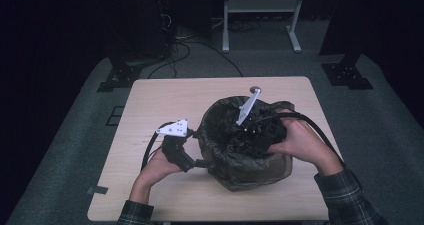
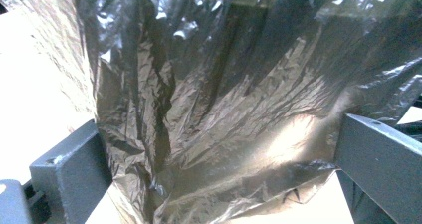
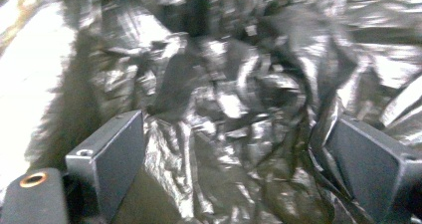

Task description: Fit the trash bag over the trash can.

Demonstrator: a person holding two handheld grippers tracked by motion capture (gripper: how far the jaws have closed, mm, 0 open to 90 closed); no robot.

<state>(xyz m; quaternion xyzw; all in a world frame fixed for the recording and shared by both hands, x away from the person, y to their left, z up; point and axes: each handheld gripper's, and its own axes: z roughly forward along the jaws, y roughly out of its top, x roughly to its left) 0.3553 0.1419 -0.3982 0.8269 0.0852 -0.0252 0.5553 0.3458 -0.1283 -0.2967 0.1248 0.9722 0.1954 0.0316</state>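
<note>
A dark, see-through plastic bag (image 1: 235, 157) stands open-mouthed on the wooden table (image 1: 165, 105), its rim rolled outward. My left gripper (image 1: 201, 162) is at the bag's left outer wall, low down. In the left gripper view, the left gripper (image 2: 219, 149) is open, its jaws wide apart with the brownish bag film (image 2: 224, 99) bulging between them. My right gripper (image 1: 246, 131) reaches down into the bag's mouth from the right. In the right gripper view, the right gripper (image 3: 239, 144) is open over crumpled black plastic (image 3: 224, 104) inside the bag.
Bare tabletop lies to the left of and behind the bag. Beyond the table stand a white frame (image 1: 260, 5) and two black stand feet (image 1: 117, 77) (image 1: 347, 75), with cables (image 1: 175, 50) on the grey floor. A strip of tape (image 1: 97, 190) sits by the table's near left corner.
</note>
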